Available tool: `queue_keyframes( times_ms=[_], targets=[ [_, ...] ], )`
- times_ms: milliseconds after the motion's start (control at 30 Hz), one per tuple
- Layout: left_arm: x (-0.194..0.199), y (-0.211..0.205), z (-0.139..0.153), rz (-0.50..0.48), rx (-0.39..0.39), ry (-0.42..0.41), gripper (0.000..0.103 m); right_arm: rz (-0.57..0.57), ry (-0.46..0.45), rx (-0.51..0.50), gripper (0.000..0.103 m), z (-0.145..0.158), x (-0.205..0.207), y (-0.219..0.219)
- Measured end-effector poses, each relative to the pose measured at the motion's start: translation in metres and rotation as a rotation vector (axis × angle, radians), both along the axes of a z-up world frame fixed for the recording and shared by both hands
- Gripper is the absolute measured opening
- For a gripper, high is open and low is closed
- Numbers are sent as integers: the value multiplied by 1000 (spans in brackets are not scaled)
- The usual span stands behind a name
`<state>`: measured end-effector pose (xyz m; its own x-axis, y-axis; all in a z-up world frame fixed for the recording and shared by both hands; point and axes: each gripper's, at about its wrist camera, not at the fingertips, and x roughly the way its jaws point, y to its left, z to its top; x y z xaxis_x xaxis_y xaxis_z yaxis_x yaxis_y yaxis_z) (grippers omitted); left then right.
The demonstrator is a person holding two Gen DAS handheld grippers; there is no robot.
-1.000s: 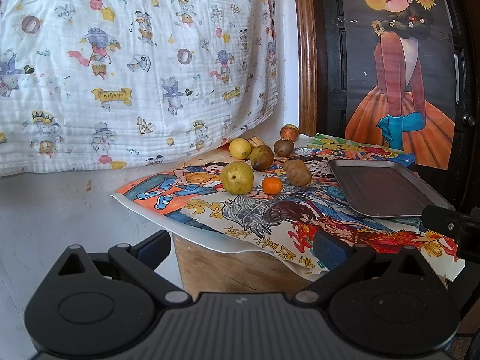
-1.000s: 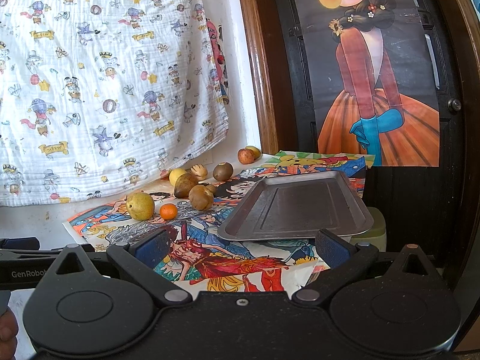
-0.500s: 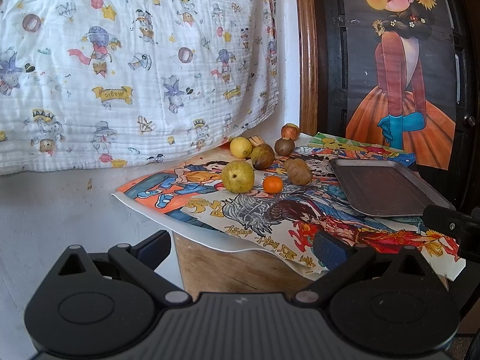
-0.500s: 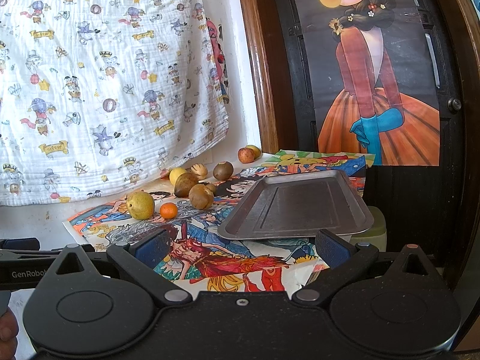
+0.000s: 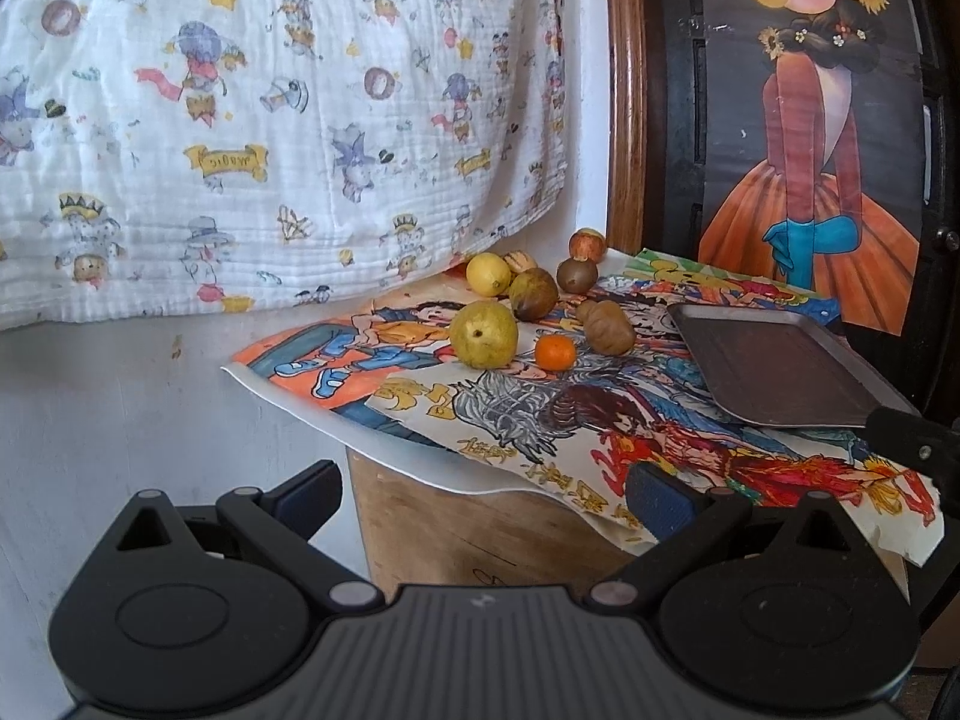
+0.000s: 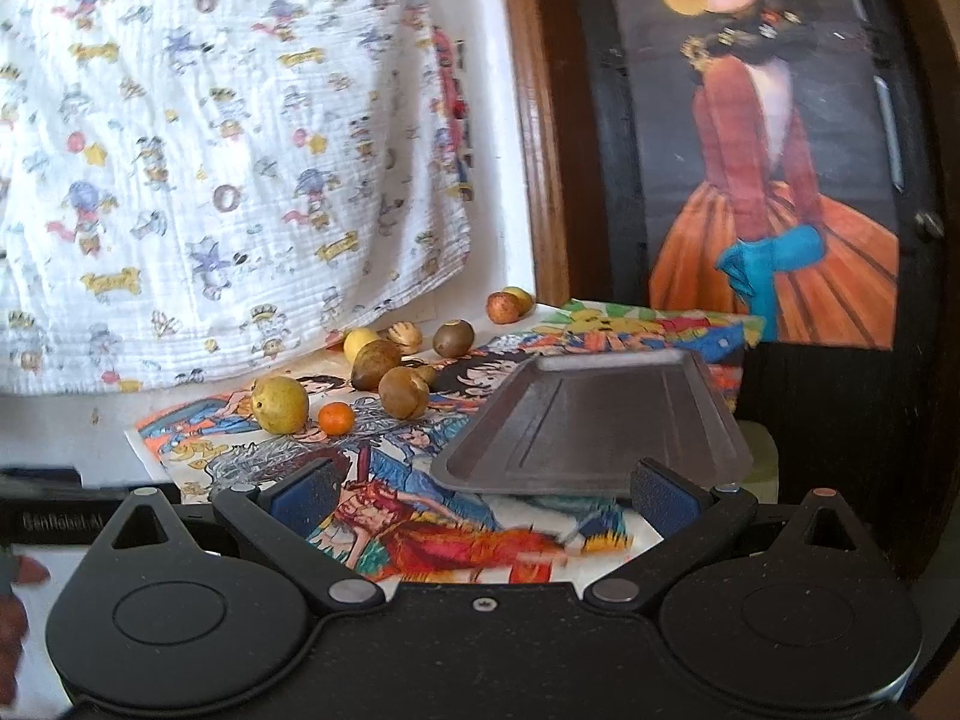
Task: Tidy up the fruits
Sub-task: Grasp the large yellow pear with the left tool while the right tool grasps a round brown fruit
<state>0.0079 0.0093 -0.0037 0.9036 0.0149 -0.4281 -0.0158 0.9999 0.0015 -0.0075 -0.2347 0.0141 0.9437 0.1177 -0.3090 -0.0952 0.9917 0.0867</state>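
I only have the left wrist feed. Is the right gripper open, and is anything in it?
Observer: The right gripper is open with nothing between its fingers. It faces the near edge of the metal tray.
Operator: Does the tray lie flat on the paper?
Observer: It seems not. A pale green container shows under its right side, so the tray appears propped up there.
Operator: Any fruit I'm missing?
Observer: Yes, a yellow-green fruit sits just behind the reddish apple, near the wall.
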Motion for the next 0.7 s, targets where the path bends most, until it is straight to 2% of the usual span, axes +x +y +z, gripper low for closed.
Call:
queue_keyframes(
  times_ms=[167,400,600,700],
  targets=[
    [22,15,11,17,-14,8,103,167,-1,-130,103,21,31,-2],
    [80,31,25,-7,-14,46,103,381,72,-300,103,42,96,10],
    [131,37,29,-58,-32,95,103,482,56,-497,102,40,143,24],
    [153,37,27,-73,-38,113,103,513,66,-554,102,36,172,29]
  ],
)
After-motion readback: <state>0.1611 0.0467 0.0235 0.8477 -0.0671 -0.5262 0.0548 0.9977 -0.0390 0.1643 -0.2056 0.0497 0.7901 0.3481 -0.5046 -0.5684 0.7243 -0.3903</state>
